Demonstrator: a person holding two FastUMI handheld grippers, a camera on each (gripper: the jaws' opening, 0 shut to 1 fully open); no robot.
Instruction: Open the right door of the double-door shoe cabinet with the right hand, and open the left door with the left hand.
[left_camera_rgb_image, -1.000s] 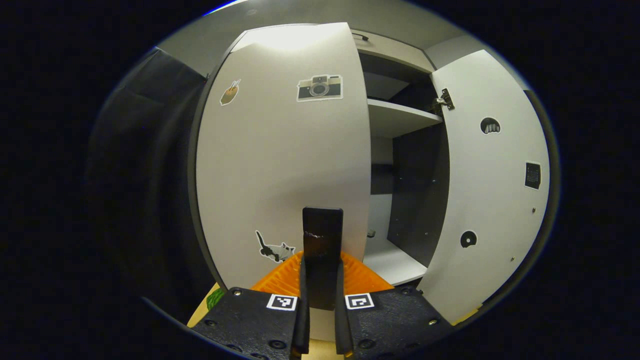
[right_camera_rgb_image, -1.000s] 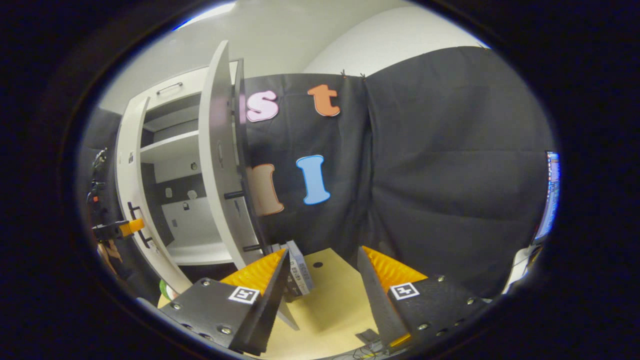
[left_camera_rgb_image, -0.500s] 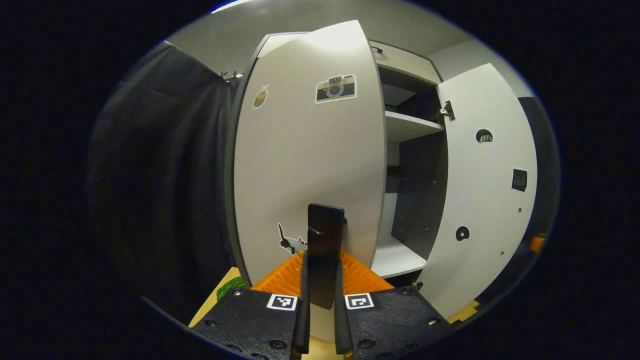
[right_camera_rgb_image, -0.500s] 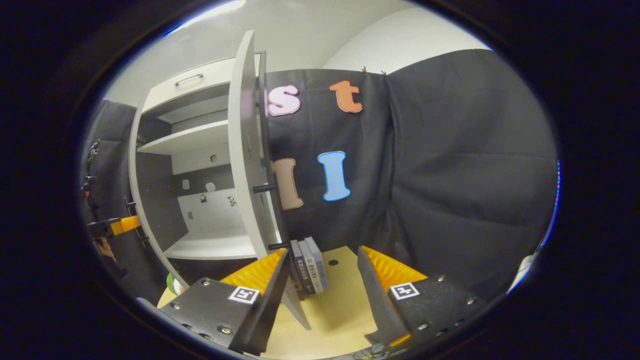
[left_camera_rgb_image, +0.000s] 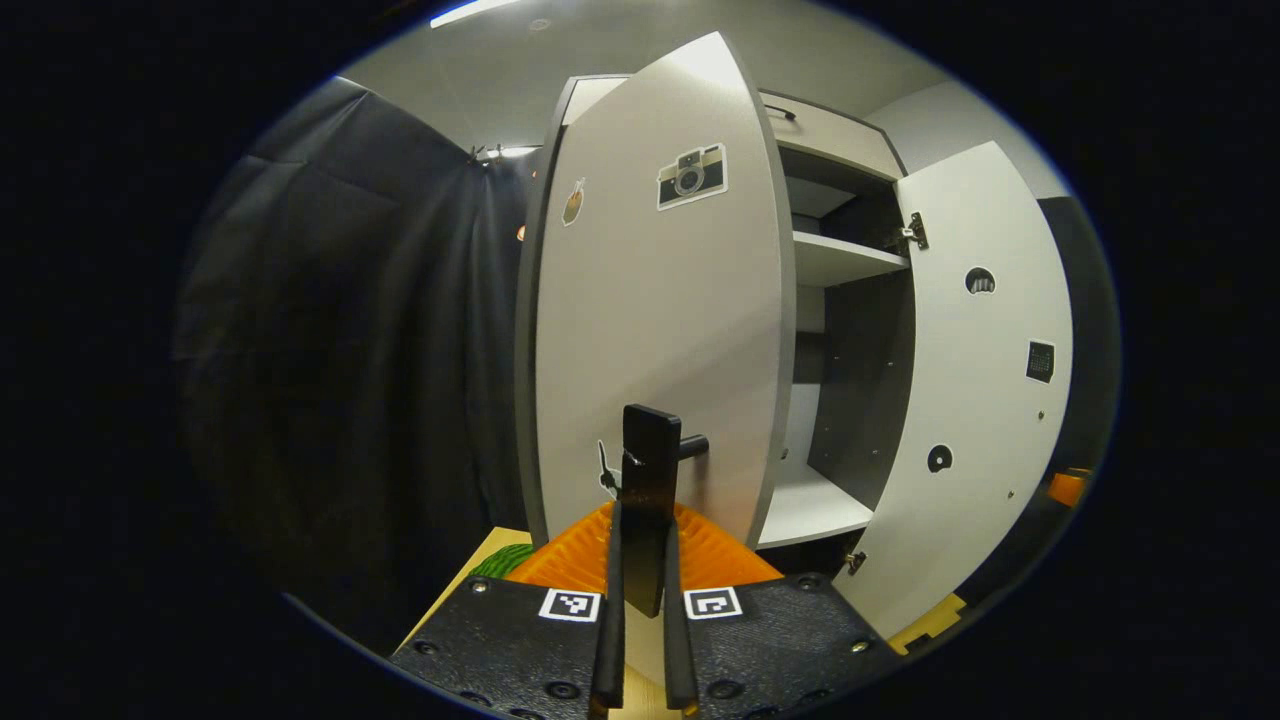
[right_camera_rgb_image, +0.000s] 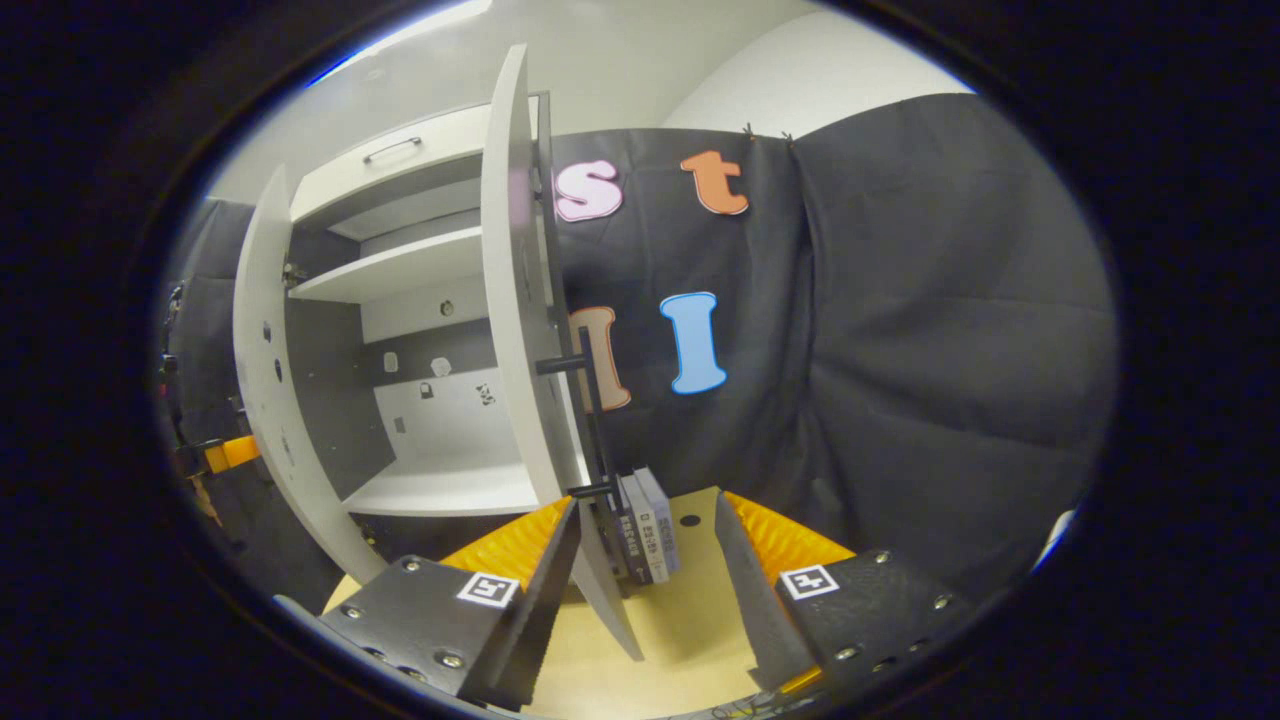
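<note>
My left gripper view looks straight at the outside face of the left door (left_camera_rgb_image: 655, 330), with its camera sticker (left_camera_rgb_image: 691, 176) up top, and past its edge into the shoe cabinet (left_camera_rgb_image: 835, 262): a white shelf, a dark side wall, a white floor panel. The right gripper view catches what that one can't: the right door (right_camera_rgb_image: 512, 300) edge-on with its black bar handle (right_camera_rgb_image: 590, 420) sticking out on the far side, plus a few books (right_camera_rgb_image: 648, 525) standing on the wooden tabletop (right_camera_rgb_image: 700, 610) just behind that door.

My left gripper (left_camera_rgb_image: 640, 560) points forward and level, fingers pinched tight on the left door's black handle (left_camera_rgb_image: 648, 470), which runs up between them. The door is swung well out from the cabinet front. My right gripper (right_camera_rgb_image: 640, 580) hangs with its fingers spread wide, touching nothing; the right door's lower edge sits in the gap between them, a bit farther off.

In the left gripper view the right door (left_camera_rgb_image: 985, 380) shows its inner face, hinge at the top, swung wide. Black cloth hangs on both sides. An orange bit of my left gripper (right_camera_rgb_image: 228, 455) peeks in beside the left door (right_camera_rgb_image: 262, 340) at the far left of the right gripper view.
</note>
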